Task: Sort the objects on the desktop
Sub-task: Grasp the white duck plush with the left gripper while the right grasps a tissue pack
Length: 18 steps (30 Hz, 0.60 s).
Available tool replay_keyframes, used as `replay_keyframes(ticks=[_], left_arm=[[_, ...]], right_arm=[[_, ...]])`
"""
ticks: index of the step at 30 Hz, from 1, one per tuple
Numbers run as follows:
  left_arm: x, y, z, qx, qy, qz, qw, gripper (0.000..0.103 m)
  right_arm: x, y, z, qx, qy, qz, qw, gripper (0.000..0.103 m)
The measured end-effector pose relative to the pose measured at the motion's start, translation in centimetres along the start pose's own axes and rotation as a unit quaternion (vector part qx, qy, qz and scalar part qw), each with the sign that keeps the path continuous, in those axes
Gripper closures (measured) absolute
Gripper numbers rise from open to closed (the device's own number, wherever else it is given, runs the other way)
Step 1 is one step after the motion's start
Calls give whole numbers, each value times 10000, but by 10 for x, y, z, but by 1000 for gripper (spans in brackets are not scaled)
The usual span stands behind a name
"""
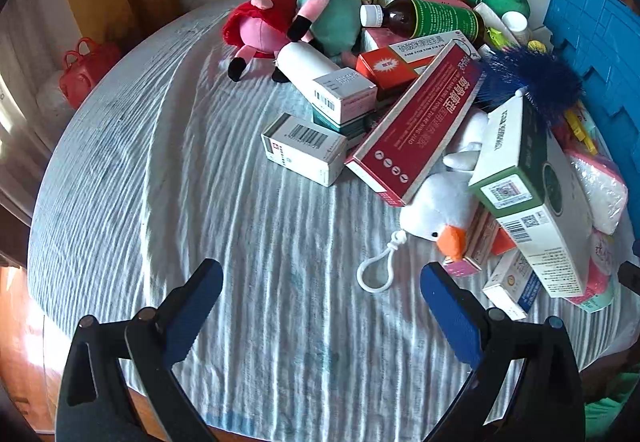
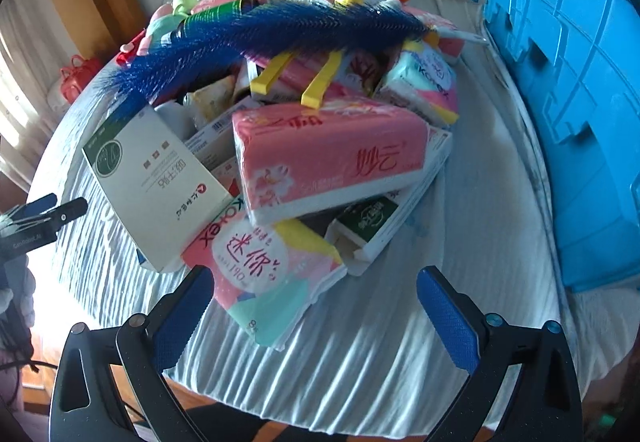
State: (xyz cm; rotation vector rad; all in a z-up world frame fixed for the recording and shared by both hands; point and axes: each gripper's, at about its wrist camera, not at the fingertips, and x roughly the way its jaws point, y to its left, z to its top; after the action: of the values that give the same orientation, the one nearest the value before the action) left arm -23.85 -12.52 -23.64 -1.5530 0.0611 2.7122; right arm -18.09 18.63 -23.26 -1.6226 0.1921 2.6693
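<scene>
Two hand-held grippers, both spread wide and empty. Right hand-held gripper (image 2: 308, 306): jaws flanked the near corner of a Kotex mini tissue pack (image 2: 264, 274), which lay just ahead at the foot of the heap, long axis slanting up and to the left; its left finger was close beside the pack's edge, contact uncertain. Pink tissue pack (image 2: 332, 158) stacked above it. Blue crate (image 2: 560, 82) stood to the right on the cloth-covered worktop (image 2: 460, 242). Left hand-held gripper (image 1: 320, 294): over bare cloth, the white duck plush (image 1: 436, 210) ahead and right, well short of the jaws. Judgement: the right one sat nearer its target.
</scene>
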Motion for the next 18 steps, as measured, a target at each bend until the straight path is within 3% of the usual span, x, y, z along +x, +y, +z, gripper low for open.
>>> replay_keyframes(ticks=[3,7,13,14,16,18], left_arm=[[8,13,12,-104,-31,80,9999,2],[12,16,31,-279,16,-207,9994,3],[2,-35,19,576,2,-756,9955,3],[7,-43,18,687,50,-739,9949,6],[21,-55,21,828,171,-712,9939,29],[26,-59,29,669,104,-921,9934,37]], right_arm=[[5,2,0,24,45,-51,10000,0],[8,0,2,80,89,-115,9999,0],[9,0,1,129,86,-97,9998,0],[10,-1,2,177,93,-121,9997,0],[12,-1,3,251,103,-129,9996,0],[13,0,2,272,102,-86,9995,0]])
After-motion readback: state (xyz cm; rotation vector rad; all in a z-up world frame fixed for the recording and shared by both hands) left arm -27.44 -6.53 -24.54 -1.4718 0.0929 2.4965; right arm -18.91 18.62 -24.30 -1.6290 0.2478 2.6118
